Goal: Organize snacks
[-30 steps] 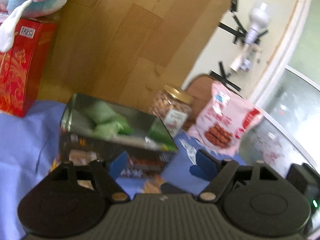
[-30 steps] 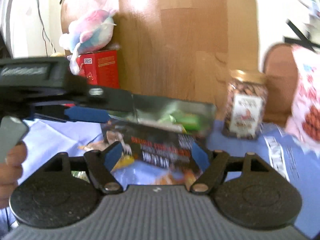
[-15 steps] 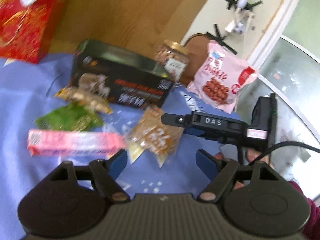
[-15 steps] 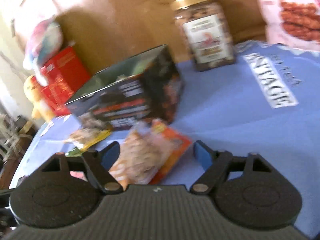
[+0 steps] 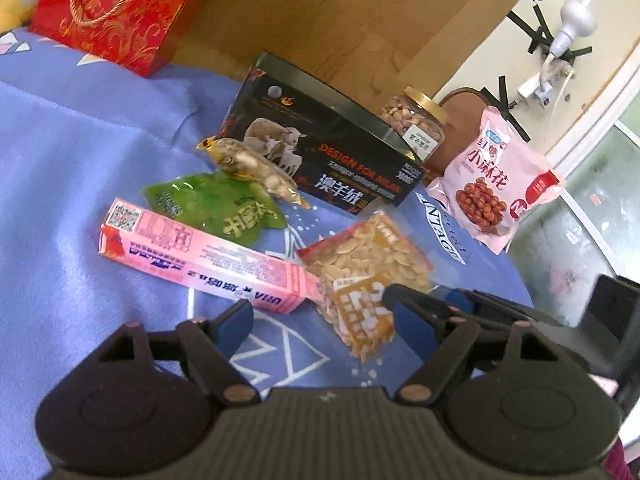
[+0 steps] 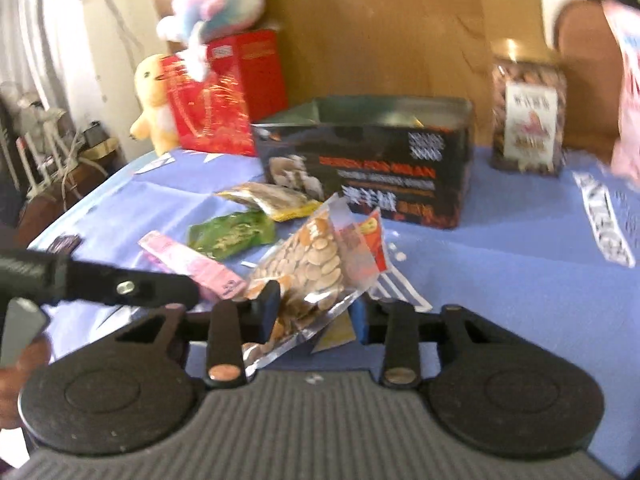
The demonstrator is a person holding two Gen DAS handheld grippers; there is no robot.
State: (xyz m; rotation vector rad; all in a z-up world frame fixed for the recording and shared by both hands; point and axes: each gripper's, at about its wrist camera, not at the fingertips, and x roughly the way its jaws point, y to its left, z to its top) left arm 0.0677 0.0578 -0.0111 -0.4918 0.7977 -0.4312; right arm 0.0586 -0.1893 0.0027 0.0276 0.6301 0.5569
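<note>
- Two hand-held grippers work over a blue cloth-covered table (image 5: 80, 152).
- Right gripper (image 6: 314, 312): jaws have just been closing; blue pads now pinch the near end of a clear plastic bag of pale flat seeds with a red and orange label (image 6: 316, 264). The bag tilts up and away from the pads.
- Left gripper (image 5: 324, 324): jaws have just opened a little and stand wide, nothing between the pads but bare cloth and the seed bag's near corner.
- In the left view the seed bag lies just right of a long pink cardboard box (image 5: 200, 256), touching its right end.
- Farther off: a green foil packet (image 5: 224, 208), then a clear yellow-edged snack packet (image 5: 252, 168) resting against a black open-topped printed carton (image 5: 332, 164).
- Far right of the carton: a clear gold-lidded jar of nuts (image 5: 416, 124) and a pink pouch of fried snacks (image 5: 492, 184).
- Far left: a red gift bag with gold patterning (image 5: 120, 12).
</note>
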